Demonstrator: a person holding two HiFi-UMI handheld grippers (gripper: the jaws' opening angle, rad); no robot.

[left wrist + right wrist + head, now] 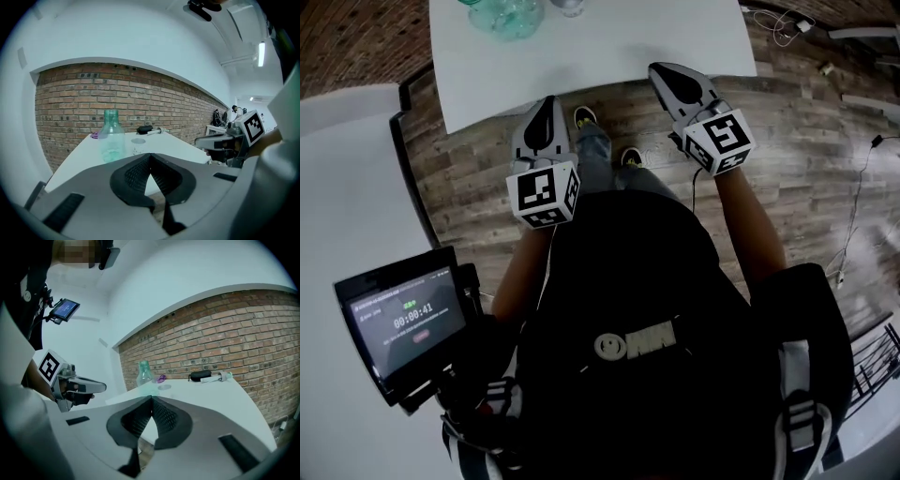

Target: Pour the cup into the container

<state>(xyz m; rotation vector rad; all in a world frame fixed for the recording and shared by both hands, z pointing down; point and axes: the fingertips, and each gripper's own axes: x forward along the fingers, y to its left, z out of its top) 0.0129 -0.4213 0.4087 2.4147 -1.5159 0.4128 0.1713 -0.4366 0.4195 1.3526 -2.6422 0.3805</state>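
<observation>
At the far edge of the white table (609,56) stand a green-tinted clear bottle (508,14) and a small clear cup (567,7). The left gripper view shows the bottle (111,136) upright with the cup (138,146) just right of it. My left gripper (546,101) hovers over the wood floor at the table's near edge, its jaws shut and empty (150,155). To its right, my right gripper (661,70) reaches the table's edge, also shut with nothing held (151,398). Both are well short of the cup and bottle.
A black case (200,375), a white pen (218,377) and a small purple thing (161,378) lie at the table's back by the brick wall. A screen on a stand (405,319) sits at lower left. Cables (853,206) trail on the floor at right.
</observation>
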